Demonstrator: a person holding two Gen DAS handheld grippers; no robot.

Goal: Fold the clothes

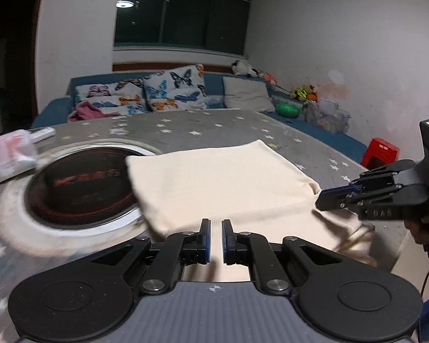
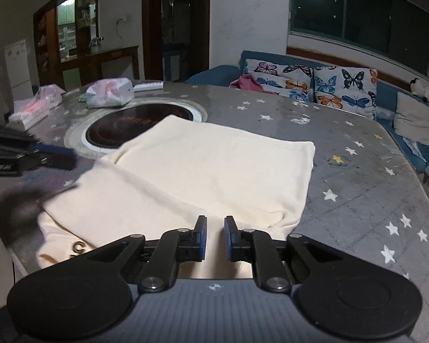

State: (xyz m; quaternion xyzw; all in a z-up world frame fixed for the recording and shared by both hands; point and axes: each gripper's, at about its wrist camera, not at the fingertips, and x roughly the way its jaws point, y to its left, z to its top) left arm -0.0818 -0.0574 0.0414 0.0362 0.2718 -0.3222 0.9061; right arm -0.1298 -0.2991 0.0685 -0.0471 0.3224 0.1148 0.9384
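A cream garment (image 1: 220, 177) (image 2: 214, 165) lies folded on the grey star-patterned table (image 2: 357, 188), its upper layer doubled back over a lower layer that shows a dark printed letter at the near edge. My left gripper (image 1: 216, 223) is shut over the near edge of the cloth, with nothing seen pinched. In the right wrist view it appears blurred (image 2: 70, 157), just off the garment's left side. My right gripper (image 2: 215, 218) is shut above the near right part of the garment. Seen from the left wrist (image 1: 320, 200), its tip sits at the cloth's right fold, and no cloth is lifted.
A round black cooktop (image 1: 85, 188) (image 2: 137, 125) is set into the table, and the garment's far corner overlaps it. Tissue packs (image 2: 111, 91) and a remote (image 1: 43, 134) lie at the far left. Behind the table stand a blue sofa with butterfly cushions (image 1: 174, 88) and a red stool (image 1: 381, 151).
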